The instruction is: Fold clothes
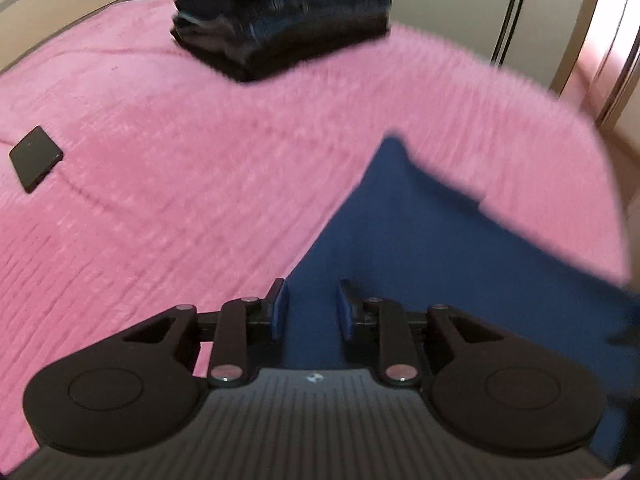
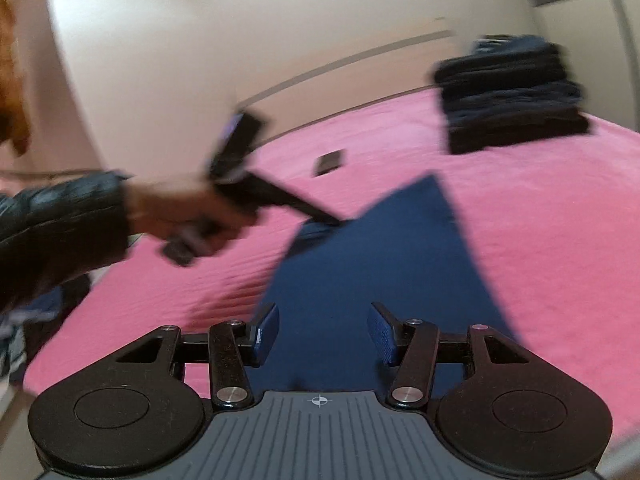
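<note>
- From the left wrist view we see the blue garment (image 1: 420, 256) spread on the pink bedspread (image 1: 160, 168), reaching in under the left gripper (image 1: 312, 308).
- The left gripper's jaws stand narrow; blue cloth shows in the gap between its pads (image 1: 280, 308), but we cannot tell whether the pads press on it.
- From the right wrist view the same blue garment (image 2: 380, 264) lies directly ahead of and beneath the right gripper (image 2: 324, 332), one corner pointing away up the bed.
- The right gripper's jaws stand wide apart, with nothing pinched between them; the cloth lies below.
- In that view the left gripper (image 2: 328, 218), held by a hand (image 2: 188, 216) in a dark sleeve (image 2: 60, 224), reaches down to the garment's far left edge; blur hides the contact.
- A stack of folded dark clothes (image 1: 280, 28) sits further up the bed, well apart from the garment.
- A small flat black object (image 1: 36, 158) lies alone on the bedspread, left of the garment.
- We can read no writing or labels; both views are blurred.
</note>
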A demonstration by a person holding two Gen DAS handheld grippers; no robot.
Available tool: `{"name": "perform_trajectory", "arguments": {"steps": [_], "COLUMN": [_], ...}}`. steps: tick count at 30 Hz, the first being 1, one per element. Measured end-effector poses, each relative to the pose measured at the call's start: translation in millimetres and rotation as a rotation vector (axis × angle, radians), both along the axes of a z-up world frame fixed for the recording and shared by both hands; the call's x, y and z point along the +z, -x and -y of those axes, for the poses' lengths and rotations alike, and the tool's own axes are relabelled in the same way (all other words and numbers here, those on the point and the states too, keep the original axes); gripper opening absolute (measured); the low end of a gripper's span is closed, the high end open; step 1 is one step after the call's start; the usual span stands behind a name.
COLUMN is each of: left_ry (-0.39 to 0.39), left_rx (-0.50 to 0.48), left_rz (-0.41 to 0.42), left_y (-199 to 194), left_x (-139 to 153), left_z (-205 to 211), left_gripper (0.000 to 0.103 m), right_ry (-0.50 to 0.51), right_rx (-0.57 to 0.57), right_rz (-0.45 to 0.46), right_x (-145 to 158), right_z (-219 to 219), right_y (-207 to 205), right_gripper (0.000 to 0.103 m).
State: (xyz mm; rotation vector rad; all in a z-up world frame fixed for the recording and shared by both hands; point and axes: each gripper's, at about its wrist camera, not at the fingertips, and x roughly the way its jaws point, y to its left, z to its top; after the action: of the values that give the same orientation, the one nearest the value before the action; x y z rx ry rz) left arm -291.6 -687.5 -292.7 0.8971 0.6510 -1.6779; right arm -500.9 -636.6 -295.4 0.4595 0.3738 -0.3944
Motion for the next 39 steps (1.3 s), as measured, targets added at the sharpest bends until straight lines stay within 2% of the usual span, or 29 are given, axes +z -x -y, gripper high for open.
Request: {"name": "perform_trajectory", "arguments": {"steps": [2,3,7,9,13,17,19,20,21,22,23,26,30,32,33,35,37,38,39], "left_ry": [0.019,0.012,0.001,0.022,0.080,0.104,0.102,0.109,0.117,0.127,0.136,0.163,0.229,0.249,0.257,0.278,0.304,0.323,0.342], "left_rx": [0.020,0.029,0.055,0.080,0.104,0.072,0.061,0.063,0.058,0.051,0.048,0.043,-0.022,-0.064,-0.088,-0.130,-0.185,-0.220,-0.255], "left_rz": [-0.014,-0.023,-0.066,-0.085,-0.108,-0.141,-0.113,-0.068,-0.032,-0.009,0.005,0.026,0.158,0.233,0.277,0.354,0.423,0.456,0.490], "left_y": [-1,-5,-23,-32,-44,-36,-22,-14,-8,-5,-4,-7,-9,-6,-4,0,5,8,11], "left_x": [-5,-4,1,9,29,35,25,17,12,10,11,27,40,39,36,28,18,12,7], "left_z": [5,8,10,3,-27,-61,-70,-71,-72,-72,-73,-82,-114,-132,-140,-156,-170,-175,-180], "left_gripper": [0.024,0.028,0.033,0.032,0.027,0.027,0.028,0.028,0.028,0.029,0.029,0.029,0.033,0.036,0.038,0.041,0.047,0.054,0.063], "right_ry": [0.041,0.060,0.011,0.071,0.066,0.055,0.037,0.027,0.033,0.054,0.087,0.177,0.241,0.236,0.255,0.299,0.396,0.438,0.474], "right_rx": [0.049,0.067,0.113,0.133,0.132,0.121,0.105,0.096,0.087,0.080,0.079,0.104,0.159,0.171,0.170,0.165,0.190,0.213,0.235], "right_rz": [-0.011,-0.024,-0.199,-0.231,-0.258,-0.264,-0.269,-0.270,-0.269,-0.263,-0.258,-0.277,-0.371,-0.443,-0.482,-0.558,-0.627,-0.652,-0.676], "right_x": [1,-1,-39,-46,-51,-47,-39,-32,-26,-19,-13,-1,-11,-25,-32,-45,-49,-51,-52], "right_z": [-6,-9,-17,-17,-14,-13,-12,-13,-16,-19,-24,-41,-60,-65,-65,-65,-69,-71,-73], "right_y": [-21,-29,-43,-26,-1,4,3,3,2,1,-1,-18,-64,-88,-94,-105,-108,-106,-104], "right_gripper": [0.053,0.053,0.052,0.052,0.052,0.053,0.053,0.054,0.064,0.082,0.088,0.089,0.088,0.078,0.066,0.059,0.046,0.043,0.032]}}
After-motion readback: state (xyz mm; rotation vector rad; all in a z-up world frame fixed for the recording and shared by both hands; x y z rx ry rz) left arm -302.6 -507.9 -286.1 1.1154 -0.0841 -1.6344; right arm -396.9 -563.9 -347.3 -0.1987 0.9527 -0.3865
